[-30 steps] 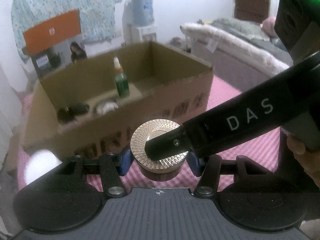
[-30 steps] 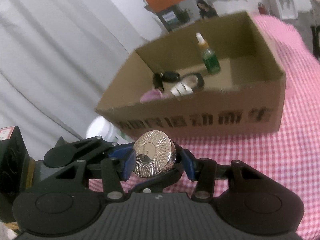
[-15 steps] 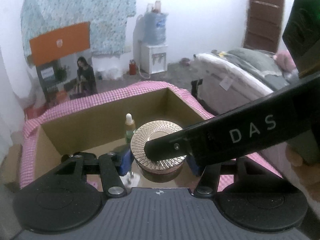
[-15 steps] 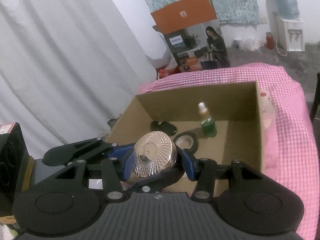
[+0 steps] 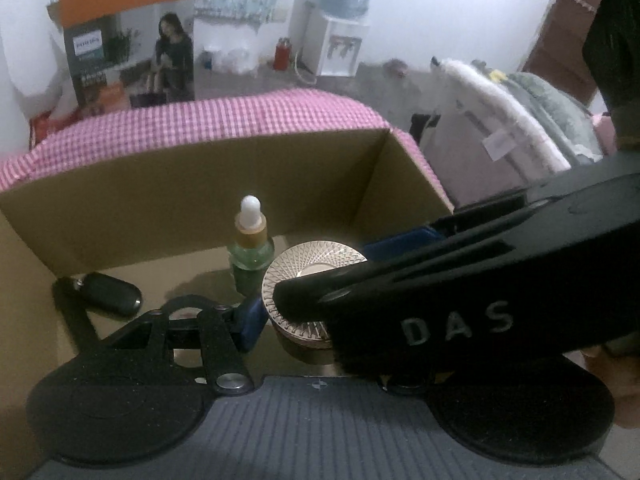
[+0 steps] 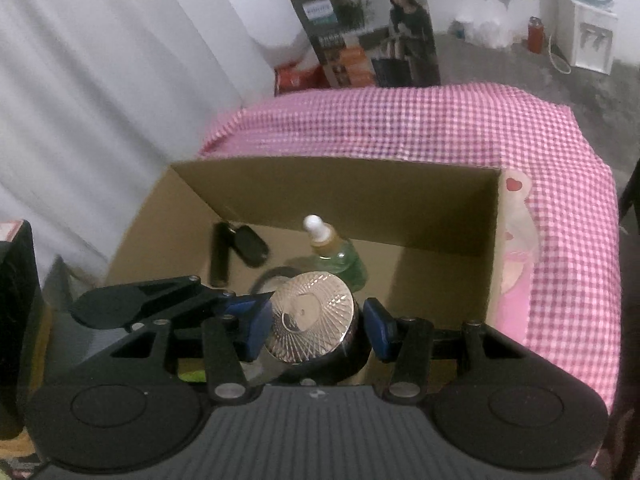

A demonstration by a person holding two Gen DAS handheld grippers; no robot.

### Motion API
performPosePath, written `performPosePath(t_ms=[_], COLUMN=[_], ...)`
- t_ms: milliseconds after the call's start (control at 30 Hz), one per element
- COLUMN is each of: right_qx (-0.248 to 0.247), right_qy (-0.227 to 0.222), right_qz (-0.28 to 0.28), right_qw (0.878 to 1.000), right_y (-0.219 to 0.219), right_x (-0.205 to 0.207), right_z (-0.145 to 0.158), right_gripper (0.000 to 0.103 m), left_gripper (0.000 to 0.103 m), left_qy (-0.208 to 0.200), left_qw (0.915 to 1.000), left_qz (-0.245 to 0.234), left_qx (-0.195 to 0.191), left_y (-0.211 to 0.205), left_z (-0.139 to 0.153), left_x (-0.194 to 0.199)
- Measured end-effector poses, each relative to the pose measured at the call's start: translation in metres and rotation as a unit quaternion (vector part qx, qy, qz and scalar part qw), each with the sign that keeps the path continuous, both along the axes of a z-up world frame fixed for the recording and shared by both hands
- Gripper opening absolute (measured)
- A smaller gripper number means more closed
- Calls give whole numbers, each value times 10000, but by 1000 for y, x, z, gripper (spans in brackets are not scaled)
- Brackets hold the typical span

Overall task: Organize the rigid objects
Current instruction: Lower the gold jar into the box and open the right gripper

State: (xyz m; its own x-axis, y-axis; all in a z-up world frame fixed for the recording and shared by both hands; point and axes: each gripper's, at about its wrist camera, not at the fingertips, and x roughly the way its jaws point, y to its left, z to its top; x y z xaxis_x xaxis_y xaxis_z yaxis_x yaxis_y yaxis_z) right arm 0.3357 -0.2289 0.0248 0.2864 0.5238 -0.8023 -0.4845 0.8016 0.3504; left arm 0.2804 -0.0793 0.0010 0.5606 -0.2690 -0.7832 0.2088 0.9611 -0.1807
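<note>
Round jar with faceted metallic lid (image 6: 310,322) sits between both grippers' blue pads, over the open cardboard box (image 6: 340,196). Right gripper (image 6: 316,328) and left gripper (image 5: 304,312) each part-open, clamped on the jar. "DAS" embossed on right finger. Green glass dropper bottle (image 5: 250,254) upright by box's far wall; black key fob (image 5: 108,294) near its left wall.

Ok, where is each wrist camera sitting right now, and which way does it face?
Left wrist: on the left gripper, facing down into the cardboard box; shows its own fingers, the right gripper lying across from the right, and a hand at the edge.
Right wrist: on the right gripper, facing down into the same box; shows its own fingers beside the jar.
Shared: the jar, dropper bottle, key fob, box.
</note>
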Motion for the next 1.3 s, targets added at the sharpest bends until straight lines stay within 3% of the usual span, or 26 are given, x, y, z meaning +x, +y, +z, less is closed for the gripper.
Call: performPosePath(t_ms=[333, 667, 867, 1133, 1300], right_qx=[-629, -710, -591, -14, 560], right_qy=[-66, -96, -220, -767, -1429], right_qz=[390, 403, 260, -16, -132], right_qw=[9972, 9966, 9977, 9971, 9881], right_y=[18, 24, 19, -3, -22], right_x=[14, 16, 11, -27, -82], right_z=[-7, -16, -10, 36, 82], right_gripper=[48, 46, 47, 48, 69], left_gripper=[56, 58, 62, 92, 102], left_qy=[353, 650, 395, -369, -1025], left_qw=[9994, 9976, 9987, 9989, 9944], left_qz=[37, 135, 69, 34, -94], left_qx=[17, -183, -312, -272, -240], left_y=[-4, -1, -1, 1, 4], left_z=[-9, -16, -7, 34, 69], left_x=[8, 15, 9, -33, -81])
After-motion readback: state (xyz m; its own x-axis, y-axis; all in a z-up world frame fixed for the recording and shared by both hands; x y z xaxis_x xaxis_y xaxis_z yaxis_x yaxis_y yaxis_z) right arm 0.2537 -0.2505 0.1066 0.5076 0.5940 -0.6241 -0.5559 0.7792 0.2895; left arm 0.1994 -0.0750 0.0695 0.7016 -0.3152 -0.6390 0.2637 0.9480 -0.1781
